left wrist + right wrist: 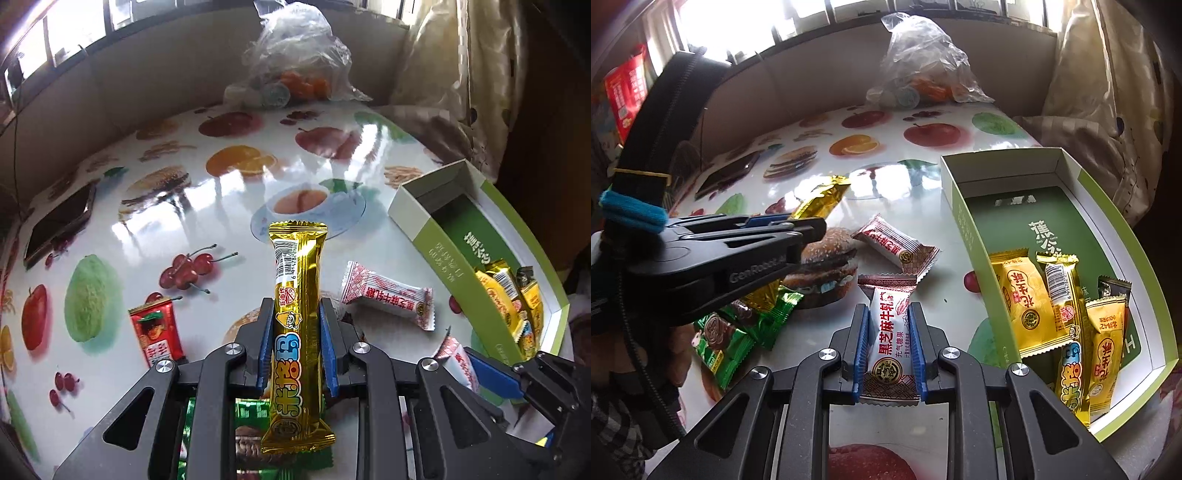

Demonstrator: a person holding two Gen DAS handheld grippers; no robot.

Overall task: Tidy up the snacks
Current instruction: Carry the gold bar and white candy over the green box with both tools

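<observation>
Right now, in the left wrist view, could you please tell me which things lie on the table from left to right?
Dark phone → red snack packet → gold snack bar held in the left gripper → white-and-red candy → green box.

left gripper (295, 339): tilted downward, blue pads clamped on both sides of a gold snack bar (297, 332)
right gripper (888, 347): tilted downward, jaws pressed against a white candy packet (888, 339)
</observation>
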